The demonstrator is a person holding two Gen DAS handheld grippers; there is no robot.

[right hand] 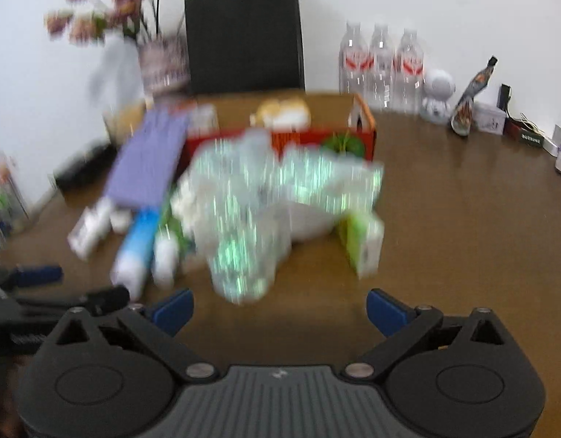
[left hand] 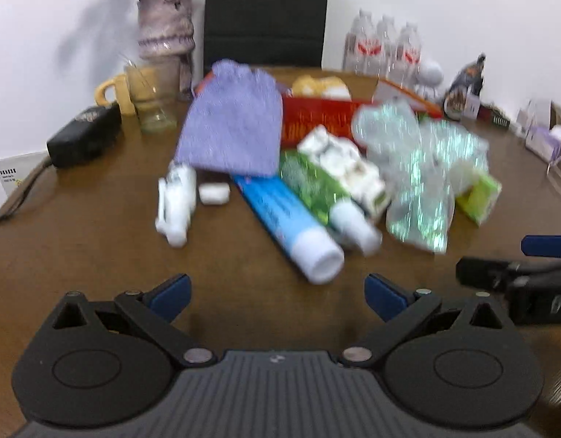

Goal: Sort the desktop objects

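Both my tongs stand spread wide with nothing between the blue pads: left tongs [left hand: 277, 294] low over bare brown desk [left hand: 98, 248], right tongs [right hand: 279, 310] the same, just beside them.

Clutter to sort lies heaped mid-desk, ahead of both tongs. Nearest my left tongs: blue tube [left hand: 291, 219] with a white cap, lying flat, cap end toward me. Touching it on the right, a green tube [left hand: 328, 197], also white-capped. White box [left hand: 346, 168] rests on top of the green tube. Left of the tubes, apart from them: white bottle [left hand: 175, 204] on its side and a small white case [left hand: 214, 193] beside it. Purple cloth pouch [left hand: 233, 124] lies over the far ends of the tubes. Crinkled clear bag [right hand: 251, 204] with a green sheen sits right of the tubes, nearest my right tongs, partly covering a white bowl-like shape; blurred. Small green box [right hand: 362, 241] stands just right of the bag.

Behind the heap: red box [left hand: 317, 120], open top, a yellow and white item inside, too blurred to name.

Far edge: vase [left hand: 166, 25] of dried flowers, yellow mug [left hand: 116, 89], glass [left hand: 157, 98], black bag [right hand: 244, 36], three water bottles [right hand: 380, 65], white figurine [right hand: 438, 96]. Black adapter [left hand: 83, 135] at the left edge.
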